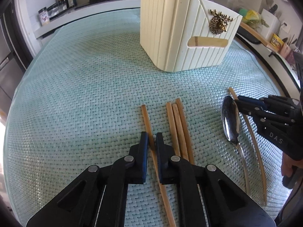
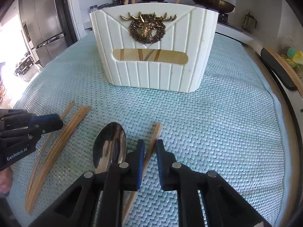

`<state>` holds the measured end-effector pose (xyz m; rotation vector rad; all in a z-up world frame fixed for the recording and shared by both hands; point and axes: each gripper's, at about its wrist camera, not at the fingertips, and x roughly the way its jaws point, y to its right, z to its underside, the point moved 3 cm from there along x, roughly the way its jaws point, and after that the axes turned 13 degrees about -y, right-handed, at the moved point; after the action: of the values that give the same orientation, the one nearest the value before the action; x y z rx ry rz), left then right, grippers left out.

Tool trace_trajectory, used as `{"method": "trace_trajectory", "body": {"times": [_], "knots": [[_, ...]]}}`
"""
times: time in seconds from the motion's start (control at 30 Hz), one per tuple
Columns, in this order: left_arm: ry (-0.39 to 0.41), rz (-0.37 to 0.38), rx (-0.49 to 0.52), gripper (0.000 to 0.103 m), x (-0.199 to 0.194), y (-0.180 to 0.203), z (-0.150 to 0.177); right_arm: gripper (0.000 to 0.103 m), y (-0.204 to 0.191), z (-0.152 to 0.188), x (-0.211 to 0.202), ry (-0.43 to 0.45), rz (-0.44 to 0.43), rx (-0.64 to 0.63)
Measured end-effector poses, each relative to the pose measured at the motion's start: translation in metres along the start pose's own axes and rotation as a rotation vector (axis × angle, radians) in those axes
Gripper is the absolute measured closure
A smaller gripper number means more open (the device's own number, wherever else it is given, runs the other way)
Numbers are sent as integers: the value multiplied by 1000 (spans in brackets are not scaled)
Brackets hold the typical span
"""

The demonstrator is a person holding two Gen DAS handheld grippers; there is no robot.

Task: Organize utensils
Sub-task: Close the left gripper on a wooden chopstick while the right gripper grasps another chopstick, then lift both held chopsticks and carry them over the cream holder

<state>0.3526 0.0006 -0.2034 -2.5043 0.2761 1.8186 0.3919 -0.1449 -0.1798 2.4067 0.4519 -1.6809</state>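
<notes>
1. A cream ribbed plastic utensil holder point(image 2: 154, 56) with a brass deer-head badge point(image 2: 147, 29) stands upright on the pale green woven mat point(image 1: 75, 85) covering the tabletop; every place below is given from this holder
2. On the mat in front of the holder, toward the cameras, lie the loose utensils: a lone light wooden chopstick point(image 1: 146, 121), just beside it a bundle of three wooden chopsticks point(image 1: 178, 124) side by side, then a shiny steel spoon point(image 1: 230, 121), and beyond the spoon another wooden chopstick point(image 2: 154, 140)
3. The left gripper point(image 1: 151, 141) points down at the mat in front of the holder; its jaws are clenched on the lone chopstick, which runs up between the two blue pads with its far end toward the holder
4. The bundle of three lies just beside the left jaws, outside them
5. The right gripper point(image 2: 150, 149) also tilts down in front of the holder; its jaws grasp the single chopstick beside the spoon, tip aimed at the holder
6. The spoon's bowl lies just beside the right jaws, outside them, facing up
7. Through the holder's front slot more sticks show inside, and chopstick ends rise above its rim
</notes>
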Motion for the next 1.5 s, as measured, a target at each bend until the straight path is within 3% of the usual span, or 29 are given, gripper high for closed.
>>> {"method": "trace_trajectory", "body": {"times": [0.07,0.23,0.5,0.67,0.87,1.03,1.23,1.5], "knots": [[7,8,-6,98,-1,-2,0,97,2,-1,0,3,-20,32],[41,40,-43,99,-14,-15,3,97,19,0,-15,48,-107,104],[191,79,-64,99,-91,-27,7,97,25,16,-91,198,-201,113],[277,107,-36,99,-131,-13,12,97,20,31,-141,295,-231,93],[367,134,-16,99,-170,-2,27,97,11,49,-186,409,-241,76],[441,167,-30,99,-196,-3,35,97,-4,56,-222,523,-187,24],[478,197,-36,99,-211,-4,39,97,-19,68,-257,659,-176,-9],[484,198,-34,99,-212,-2,40,97,-20,64,-256,660,-179,-7]]}}
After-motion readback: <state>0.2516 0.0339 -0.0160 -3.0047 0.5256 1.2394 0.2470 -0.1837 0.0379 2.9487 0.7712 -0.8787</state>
